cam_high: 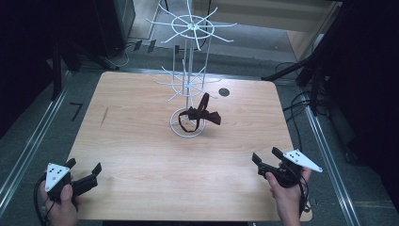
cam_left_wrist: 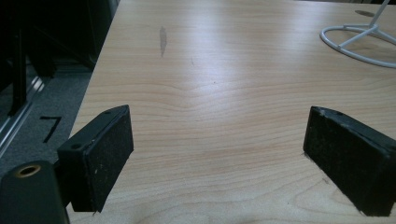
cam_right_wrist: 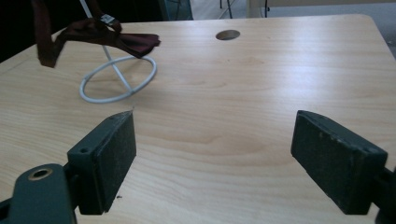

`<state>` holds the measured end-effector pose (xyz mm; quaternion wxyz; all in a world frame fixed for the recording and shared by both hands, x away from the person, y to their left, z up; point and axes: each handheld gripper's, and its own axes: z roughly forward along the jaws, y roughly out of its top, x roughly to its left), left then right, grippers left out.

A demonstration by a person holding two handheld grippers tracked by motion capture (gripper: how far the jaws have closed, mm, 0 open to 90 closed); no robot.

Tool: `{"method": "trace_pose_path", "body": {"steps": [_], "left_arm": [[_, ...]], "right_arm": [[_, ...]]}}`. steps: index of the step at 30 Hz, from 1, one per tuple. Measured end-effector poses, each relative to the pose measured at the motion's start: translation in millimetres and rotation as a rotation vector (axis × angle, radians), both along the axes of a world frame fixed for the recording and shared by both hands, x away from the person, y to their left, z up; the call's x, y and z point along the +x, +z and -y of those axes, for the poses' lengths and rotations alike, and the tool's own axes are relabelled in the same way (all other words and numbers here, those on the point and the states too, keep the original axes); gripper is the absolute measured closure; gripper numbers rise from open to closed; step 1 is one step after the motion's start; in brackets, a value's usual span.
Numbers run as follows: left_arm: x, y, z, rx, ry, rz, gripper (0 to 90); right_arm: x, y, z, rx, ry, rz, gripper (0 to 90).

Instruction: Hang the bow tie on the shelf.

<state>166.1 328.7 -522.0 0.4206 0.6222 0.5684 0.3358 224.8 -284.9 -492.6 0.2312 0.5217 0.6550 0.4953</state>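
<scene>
Maroon fabric bow tie hangs on the white wire display rack at frame centre, above its ring base. Left gripper lower left and right gripper lower right both gape wide, empty. Floor mark left of the light wooden table reads "7".

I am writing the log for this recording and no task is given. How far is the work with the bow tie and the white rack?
Done: the bow tie already hangs on the white wire rack, above its ring base. In hand: nothing; the left gripper and right gripper are open near the table's front edge. What is left cannot be told.
</scene>
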Motion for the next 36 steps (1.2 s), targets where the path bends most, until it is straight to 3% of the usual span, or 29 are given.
{"method": "trace_pose_path", "body": {"steps": [10,15,18,22,36], "left_arm": [[0.9,0.0,-0.7,-0.004,0.002,-0.008,8.9],[1.0,0.0,-1.1,-0.008,-0.001,-0.01,8.8],[0.9,0.1,-1.2,-0.009,-0.003,-0.009,8.9],[0.9,0.1,-1.2,-0.008,-0.003,-0.01,8.9],[0.7,0.1,-1.3,-0.01,-0.003,-0.007,8.9]], "right_arm": [[-22.7,-15.9,37.2,-0.015,-0.05,-0.002,14.2],[-39.2,-23.8,63.9,0.038,-0.096,-0.006,14.3],[-45.1,-29.4,71.4,0.029,-0.11,-0.016,14.3],[-47.4,-38.7,77.0,-0.009,-0.121,-0.029,14.3],[-48.3,-57.2,99.6,0.009,-0.165,-0.082,14.5]]}}
